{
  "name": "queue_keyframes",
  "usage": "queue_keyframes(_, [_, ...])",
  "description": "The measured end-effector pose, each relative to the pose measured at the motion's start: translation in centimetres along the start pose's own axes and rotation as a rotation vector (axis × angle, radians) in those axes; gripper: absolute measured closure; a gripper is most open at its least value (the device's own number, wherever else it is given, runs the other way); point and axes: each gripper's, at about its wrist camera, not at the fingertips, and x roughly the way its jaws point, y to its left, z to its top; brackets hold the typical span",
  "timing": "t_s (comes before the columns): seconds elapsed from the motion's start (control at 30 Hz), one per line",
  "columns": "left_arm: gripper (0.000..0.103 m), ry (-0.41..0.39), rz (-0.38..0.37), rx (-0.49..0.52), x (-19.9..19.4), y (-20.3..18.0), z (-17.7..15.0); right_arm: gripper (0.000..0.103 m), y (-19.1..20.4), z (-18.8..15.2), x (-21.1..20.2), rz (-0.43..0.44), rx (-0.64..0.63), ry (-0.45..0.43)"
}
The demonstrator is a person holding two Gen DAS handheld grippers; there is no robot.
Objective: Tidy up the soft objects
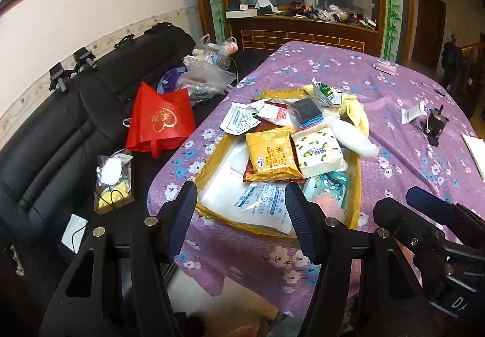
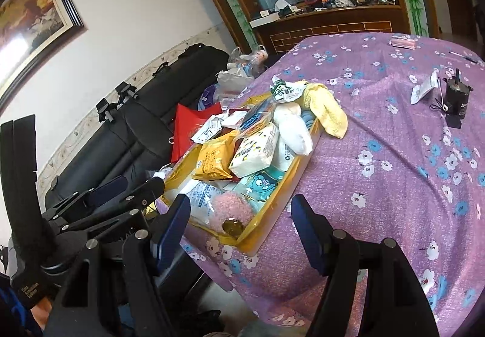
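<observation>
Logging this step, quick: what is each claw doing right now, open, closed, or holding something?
Left claw: open, holding nothing, over the near end of the yellow tray.
Right claw: open, holding nothing.

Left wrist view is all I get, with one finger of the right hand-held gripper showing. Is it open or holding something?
Observer: The right hand-held gripper is open and holds nothing.
Operator: Is anything hidden behind my right finger, by the pink fluff?
Observer: Yes. A round gold disc lies in the near corner of the shallow yellow tray, against the pink fluffy ball.
</observation>
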Motion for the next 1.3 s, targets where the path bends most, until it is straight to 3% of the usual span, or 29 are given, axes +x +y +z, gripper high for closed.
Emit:
queue_keyframes(0.57, [0.042,0.018,-0.012,-0.017,0.6,0.4,-0.3,0.034,0.3,-0.3,0.9,-0.042,-0.018,0.025])
queue_keyframes(1.3, [0.042,0.029,0.0,-0.025,1.4,0.6,-0.8,0.034,0.0,-0.4,1.4,-0.034,0.009,0.045])
